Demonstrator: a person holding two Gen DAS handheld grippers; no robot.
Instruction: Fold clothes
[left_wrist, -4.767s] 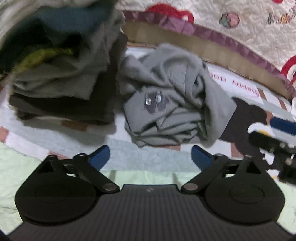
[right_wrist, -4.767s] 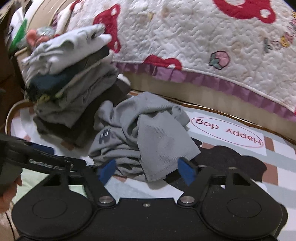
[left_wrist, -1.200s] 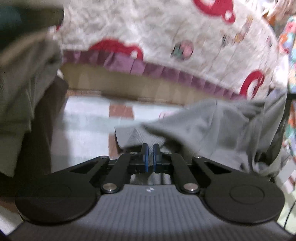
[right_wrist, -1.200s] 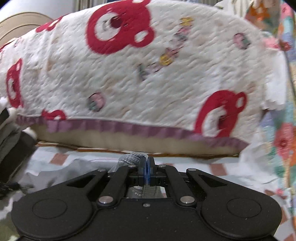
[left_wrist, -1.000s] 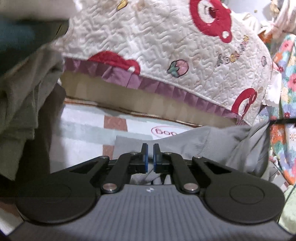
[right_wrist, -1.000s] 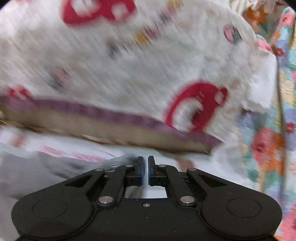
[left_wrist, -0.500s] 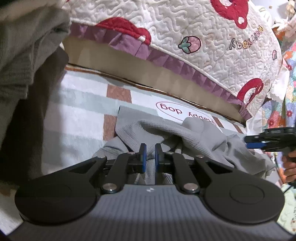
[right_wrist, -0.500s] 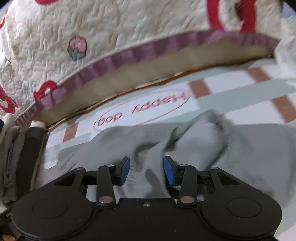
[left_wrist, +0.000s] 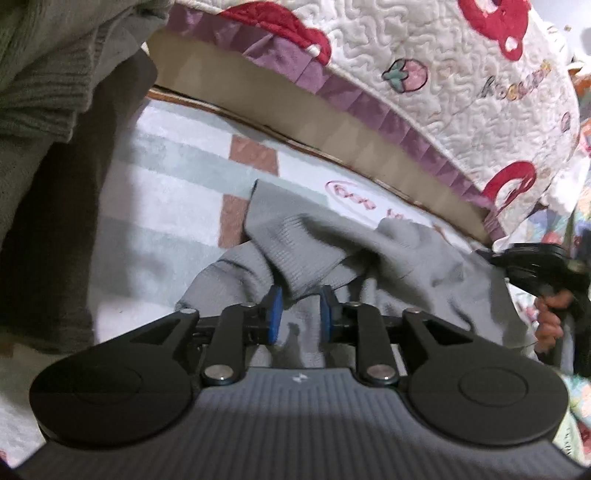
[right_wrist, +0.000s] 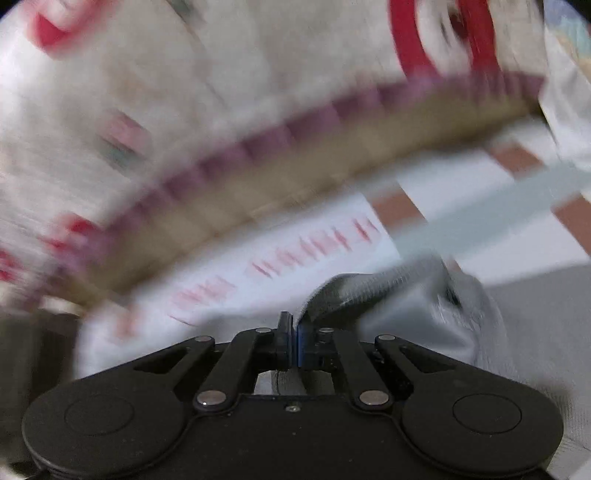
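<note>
Two grippers, one grey top (left_wrist: 424, 258), and it lies rumpled on the mat (left_wrist: 177, 177), just in front of the bed quilt (left_wrist: 424, 74) and off to the right of the clothes pile (left_wrist: 48, 74) from where the left gripper looks. Not flat, not folded: ridges and humps all over, with one straight edge showing on the side toward the pile.

Left gripper (left_wrist: 297, 314) sits low over the top's near side with its blue pads a narrow gap apart, a fold of the knit poking up between them but not pinched. Right gripper (right_wrist: 294, 347) is clamped tight on a bunched bit of the top (right_wrist: 369, 295) at the end away from the pile. That view is smeared with motion, so I can't say which part of the garment it has.

Handling-wise this looks like a light, floppy ribbed knit. It will sag and stretch rather than hold a line, and it shouldn't slip much in rubber pads. I'd grab it at a hem or seam, two points well apart, since a mid-panel pinch just drags a lump.
</note>
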